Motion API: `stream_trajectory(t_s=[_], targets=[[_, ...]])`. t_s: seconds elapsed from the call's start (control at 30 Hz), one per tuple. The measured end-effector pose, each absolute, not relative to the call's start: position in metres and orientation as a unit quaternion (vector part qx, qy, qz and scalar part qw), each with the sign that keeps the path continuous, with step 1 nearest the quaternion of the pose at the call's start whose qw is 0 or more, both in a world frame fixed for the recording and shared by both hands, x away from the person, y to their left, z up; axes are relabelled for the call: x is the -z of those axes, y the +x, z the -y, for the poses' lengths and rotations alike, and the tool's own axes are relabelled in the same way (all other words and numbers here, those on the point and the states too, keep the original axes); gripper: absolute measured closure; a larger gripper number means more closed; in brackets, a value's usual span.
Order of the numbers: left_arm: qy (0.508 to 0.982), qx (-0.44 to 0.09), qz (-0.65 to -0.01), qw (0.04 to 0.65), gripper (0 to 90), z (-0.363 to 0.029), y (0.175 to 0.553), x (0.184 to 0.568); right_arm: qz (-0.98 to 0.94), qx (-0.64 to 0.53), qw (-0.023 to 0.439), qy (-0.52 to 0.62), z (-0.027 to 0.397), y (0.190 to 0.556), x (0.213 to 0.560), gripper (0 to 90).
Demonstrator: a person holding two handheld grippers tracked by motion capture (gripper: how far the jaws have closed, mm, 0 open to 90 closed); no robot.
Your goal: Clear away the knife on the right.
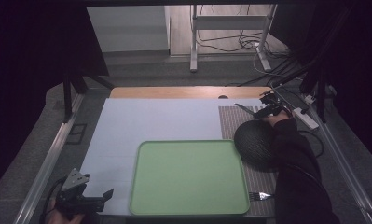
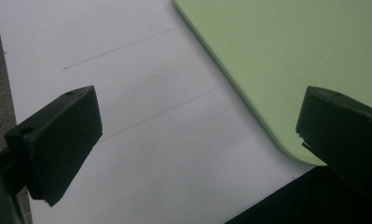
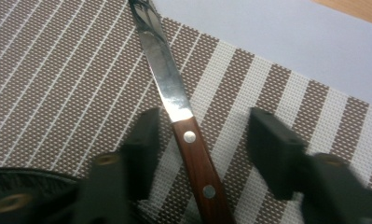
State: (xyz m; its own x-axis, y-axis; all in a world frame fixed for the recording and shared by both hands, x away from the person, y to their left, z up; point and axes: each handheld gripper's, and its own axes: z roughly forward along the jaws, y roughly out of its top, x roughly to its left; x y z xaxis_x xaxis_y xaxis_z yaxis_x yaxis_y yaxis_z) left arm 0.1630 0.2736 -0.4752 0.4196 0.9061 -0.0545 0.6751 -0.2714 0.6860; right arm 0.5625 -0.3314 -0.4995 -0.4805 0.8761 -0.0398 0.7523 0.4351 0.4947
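The right gripper [image 1: 266,108] sits at the far right of the table, over the striped mat [image 3: 58,70]. Its jaws stand apart with the knife [image 3: 183,116] between them: the wooden handle runs up the gap, nearer the left jaw, and the blade reaches on past the tips toward the white sheet [image 3: 267,37]. The knife lies flat on the mat; neither jaw clearly touches it. A dark round bowl [image 1: 256,140] rests on the mat just beside that hand, and a fork [image 1: 259,195] lies on the mat's near end.

The left gripper [image 1: 93,198] is at the near left corner, jaws wide apart and holding nothing, over the white sheet just beside the near left corner of the green tray [image 2: 277,60].
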Motion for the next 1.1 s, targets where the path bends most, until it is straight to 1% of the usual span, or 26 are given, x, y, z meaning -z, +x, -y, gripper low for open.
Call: stream_trajectory(t_s=[0.03,0.07,0.13,0.4,0.63,0.83,1.1], targets=[[0.777,-0.178,-0.509,0.325,0.7,-0.274,0.163,0.475,-0.835,-0.213,0.146,0.486,0.332,0.562,0.499,63.8],[0.777,-0.178,-0.509,0.325,0.7,-0.274,0.163,0.475,-0.837,-0.215,0.143,0.483,0.333,0.562,0.499,72.0],[0.778,-0.178,-0.508,0.324,0.7,-0.274,0.163,0.475,-0.84,-0.219,0.141,0.477,0.335,0.562,0.499,76.6],[0.778,-0.178,-0.508,0.323,0.7,-0.273,0.163,0.475,-0.848,-0.213,0.136,0.466,0.336,0.563,0.498,77.8],[0.777,-0.178,-0.509,0.324,0.7,-0.273,0.163,0.475,-0.86,-0.193,0.156,0.446,0.34,0.56,0.496,77.9],[0.777,-0.178,-0.509,0.325,0.7,-0.273,0.163,0.475,-0.851,-0.185,0.172,0.461,0.36,0.555,0.492,77.9],[0.776,-0.178,-0.509,0.326,0.7,-0.274,0.163,0.475,-0.837,-0.199,0.176,0.478,0.375,0.546,0.478,77.8]])
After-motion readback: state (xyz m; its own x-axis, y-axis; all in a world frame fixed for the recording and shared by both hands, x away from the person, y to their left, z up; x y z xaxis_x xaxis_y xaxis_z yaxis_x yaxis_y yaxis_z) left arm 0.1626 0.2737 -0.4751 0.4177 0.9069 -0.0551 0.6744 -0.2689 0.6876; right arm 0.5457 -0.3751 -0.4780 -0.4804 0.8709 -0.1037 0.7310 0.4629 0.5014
